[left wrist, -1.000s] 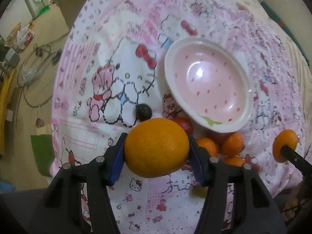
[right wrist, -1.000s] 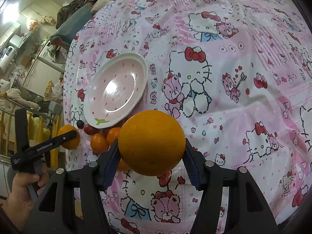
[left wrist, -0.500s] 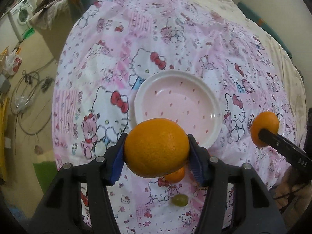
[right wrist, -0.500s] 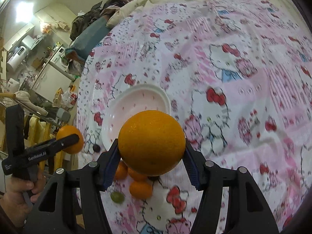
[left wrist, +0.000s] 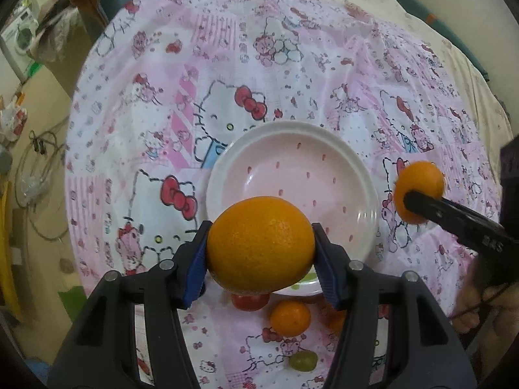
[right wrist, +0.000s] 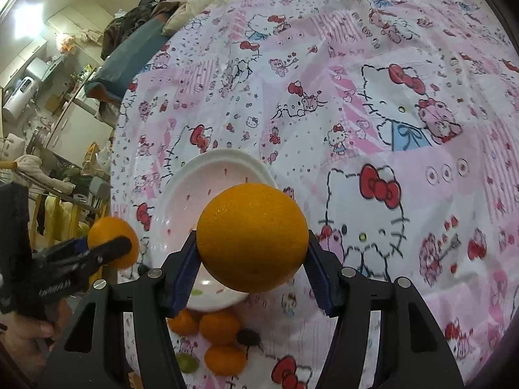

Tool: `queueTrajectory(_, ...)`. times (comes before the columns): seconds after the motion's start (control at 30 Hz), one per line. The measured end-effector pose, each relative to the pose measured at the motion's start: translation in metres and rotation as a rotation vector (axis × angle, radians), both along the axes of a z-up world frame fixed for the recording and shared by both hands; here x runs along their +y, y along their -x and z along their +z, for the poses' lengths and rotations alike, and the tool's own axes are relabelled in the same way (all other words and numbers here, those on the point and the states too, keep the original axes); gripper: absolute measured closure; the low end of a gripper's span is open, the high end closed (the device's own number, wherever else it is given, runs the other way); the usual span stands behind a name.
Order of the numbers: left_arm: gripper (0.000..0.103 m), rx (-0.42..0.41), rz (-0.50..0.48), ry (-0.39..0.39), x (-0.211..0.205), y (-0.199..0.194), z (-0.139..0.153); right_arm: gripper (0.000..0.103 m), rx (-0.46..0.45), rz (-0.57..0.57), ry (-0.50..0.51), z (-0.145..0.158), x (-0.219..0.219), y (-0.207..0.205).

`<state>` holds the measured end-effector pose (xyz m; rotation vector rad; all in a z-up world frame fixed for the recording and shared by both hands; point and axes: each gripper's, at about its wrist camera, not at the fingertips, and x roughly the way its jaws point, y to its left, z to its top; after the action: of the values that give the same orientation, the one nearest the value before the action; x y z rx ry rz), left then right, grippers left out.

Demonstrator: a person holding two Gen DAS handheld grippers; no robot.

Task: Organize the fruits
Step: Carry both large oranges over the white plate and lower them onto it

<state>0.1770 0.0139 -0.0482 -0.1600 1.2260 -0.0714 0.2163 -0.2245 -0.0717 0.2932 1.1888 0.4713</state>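
Blue-padded fingers [left wrist: 194,259] of my left gripper [left wrist: 261,253] press on both sides of an orange [left wrist: 261,246], held above the near edge of the pink bowl [left wrist: 366,175]. My right gripper [right wrist: 253,259] clamps a second orange [right wrist: 252,238] the same way, also over the bowl's near side. Each orange is nearly round; the left one looks a little wider than tall, its long axis running from pad to pad, and I cannot tell where its stem end points. The right one shows a small dimple low on its front.

From the left view, my right gripper's orange sits just to the right of the bowl. Small oranges [right wrist: 220,325], a red fruit [left wrist: 249,301], a dark one [right wrist: 248,337] and a green grape [left wrist: 303,360] lie on the cloth below the bowl.

Everything rests on a pink and white cartoon-cat cloth [right wrist: 373,97]. Beyond it I see a washing machine [left wrist: 19,40], cables on the floor [left wrist: 39,149], and clothes piled at the far edge [right wrist: 136,22].
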Motion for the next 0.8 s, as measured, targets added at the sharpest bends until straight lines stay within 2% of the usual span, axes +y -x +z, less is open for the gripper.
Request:
queueTrajectory(0.1, 0.048, 0.001, 0.010, -0.017, 0.002, -0.002, -0.004, 0.040, 0.015, 0.020, 0.018, -0.011, 0.009, -0.015)
queueTrajectory(0.23, 0.048, 0.017, 0.033, 0.006, 0.008, -0.004, -0.007, 0.040, 0.048, 0.066, 0.009, -0.025, 0.026, -0.032)
queueTrajectory(0.43, 0.048, 0.014, 0.057, -0.010, 0.018, -0.008, -0.007, 0.040, 0.055, 0.161, 0.061, -0.044, 0.066, -0.049)
queueTrajectory(0.57, 0.048, 0.021, 0.074, -0.009, 0.024, -0.011, -0.009, 0.040, 0.040, 0.212, 0.131, -0.049, 0.088, -0.055)
queueTrajectory(0.63, 0.048, 0.026, 0.075, -0.007, 0.025, -0.013, -0.009, 0.040, 0.046, 0.221, 0.166, -0.054, 0.093, -0.056)
queueTrajectory(0.8, 0.048, 0.035, 0.074, 0.012, 0.025, -0.013, -0.009, 0.038, 0.053, 0.216, 0.169, -0.057, 0.094, -0.056)
